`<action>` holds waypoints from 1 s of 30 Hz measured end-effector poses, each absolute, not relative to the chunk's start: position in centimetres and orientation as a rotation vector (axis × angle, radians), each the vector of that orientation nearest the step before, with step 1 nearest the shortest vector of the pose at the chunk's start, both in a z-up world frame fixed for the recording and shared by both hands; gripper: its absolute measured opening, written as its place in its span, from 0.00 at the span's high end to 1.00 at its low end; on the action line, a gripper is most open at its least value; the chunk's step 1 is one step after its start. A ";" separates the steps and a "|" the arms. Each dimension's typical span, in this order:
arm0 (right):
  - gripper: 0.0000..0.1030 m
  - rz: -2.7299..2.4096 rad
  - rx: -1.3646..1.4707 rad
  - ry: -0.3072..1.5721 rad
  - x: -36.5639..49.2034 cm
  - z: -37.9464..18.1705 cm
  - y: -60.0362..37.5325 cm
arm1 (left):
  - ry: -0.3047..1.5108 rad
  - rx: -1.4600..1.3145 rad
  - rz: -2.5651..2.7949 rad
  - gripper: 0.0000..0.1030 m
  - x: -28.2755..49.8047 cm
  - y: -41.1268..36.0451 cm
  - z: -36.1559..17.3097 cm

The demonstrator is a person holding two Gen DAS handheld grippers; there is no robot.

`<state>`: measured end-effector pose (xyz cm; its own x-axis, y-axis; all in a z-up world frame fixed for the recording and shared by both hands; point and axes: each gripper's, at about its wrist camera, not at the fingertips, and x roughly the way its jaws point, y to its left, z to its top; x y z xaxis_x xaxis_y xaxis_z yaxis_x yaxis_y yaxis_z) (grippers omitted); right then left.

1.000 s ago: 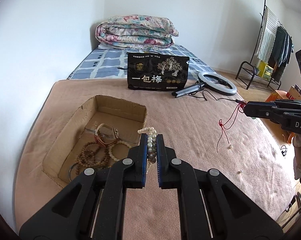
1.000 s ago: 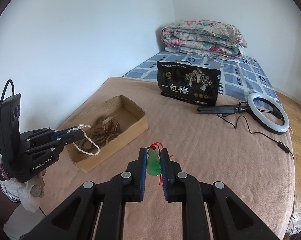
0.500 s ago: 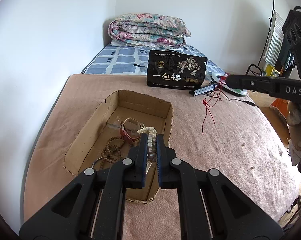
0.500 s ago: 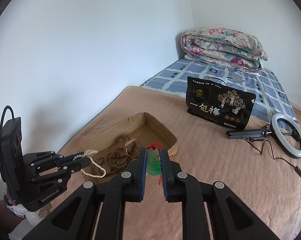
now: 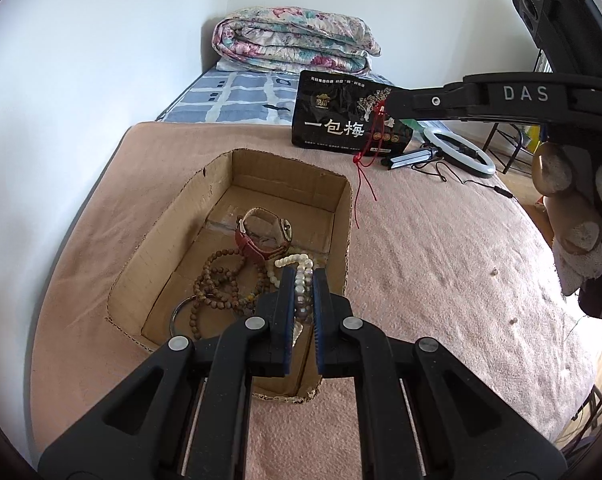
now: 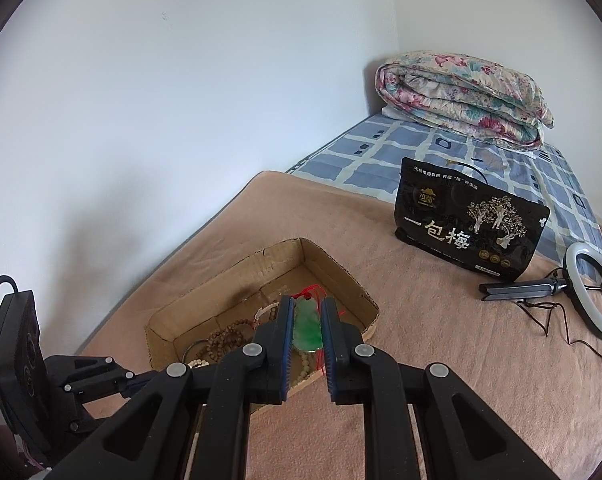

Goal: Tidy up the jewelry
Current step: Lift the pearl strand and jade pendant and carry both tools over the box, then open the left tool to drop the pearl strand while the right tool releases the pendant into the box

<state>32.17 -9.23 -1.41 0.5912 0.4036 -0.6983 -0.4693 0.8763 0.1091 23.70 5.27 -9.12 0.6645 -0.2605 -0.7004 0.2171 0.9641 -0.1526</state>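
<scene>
An open cardboard box (image 5: 343, 216) (image 6: 337, 276) lies on the tan blanket. Inside it are a red-strapped watch (image 5: 257, 246), brown wooden bead strings (image 5: 217, 280) (image 6: 229, 336) and a metal ring (image 5: 177, 314). My left gripper (image 5: 304, 280) is shut on a white pearl strand (image 5: 301, 280), hovering over the box's near right corner. My right gripper (image 6: 307, 310) is shut on a green jade pendant (image 6: 307, 328) with a red cord (image 5: 367, 156), held above the box's right side. In the left wrist view the right gripper's arm (image 5: 481, 98) reaches in from the upper right.
A black snack bag (image 5: 349, 122) (image 6: 469, 226) stands behind the box. A ring light (image 6: 593, 294) with folded tripod and cable lies to the right. A folded floral quilt (image 6: 461, 96) rests on the checked mattress by the wall. A gloved hand (image 5: 573, 220) holds the right tool.
Both grippers have moved toward the box. The left one with the pearls now hangs over its near corner, and the right one with the pendant has come over the box's right side.
</scene>
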 end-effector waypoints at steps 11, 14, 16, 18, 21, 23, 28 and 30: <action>0.89 0.497 -0.085 0.837 35.3 -4.5 -7.6 | 0.840 -0.094 -0.276 0.94 24.9 5.8 -11.3; 0.89 0.482 -0.088 0.854 35.8 -5.6 -7.5 | 0.849 -0.089 -0.276 0.94 25.1 5.8 -11.8; 0.89 0.473 -0.084 0.868 36.1 -6.3 -7.6 | 0.852 -0.078 -0.279 0.94 25.0 5.6 -12.0; 0.89 0.467 -0.081 0.877 36.4 -6.9 -7.7 | 0.853 -0.069 -0.283 0.94 25.0 5.5 -12.1; 0.88 0.465 -0.075 0.893 36.6 -7.5 -7.8 | 0.858 -0.063 -0.288 0.94 25.0 5.4 -12.3; 0.88 0.462 -0.075 0.901 36.7 -7.9 -7.8 | 0.862 -0.061 -0.288 0.94 25.1 5.2 -12.4; 0.73 0.459 -0.069 0.909 36.9 -8.2 -8.0 | 0.871 -0.054 -0.279 0.92 25.2 5.1 -12.7; 0.66 0.455 -0.063 0.902 36.8 -8.1 -8.1 | 0.881 -0.052 -0.270 0.65 25.3 5.0 -12.8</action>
<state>36.78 -8.11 -8.11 0.5321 0.3555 -0.7684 -0.4074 0.9031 0.1358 25.33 5.05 -12.80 0.6046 -0.2540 -0.7549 0.2118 0.9649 -0.1551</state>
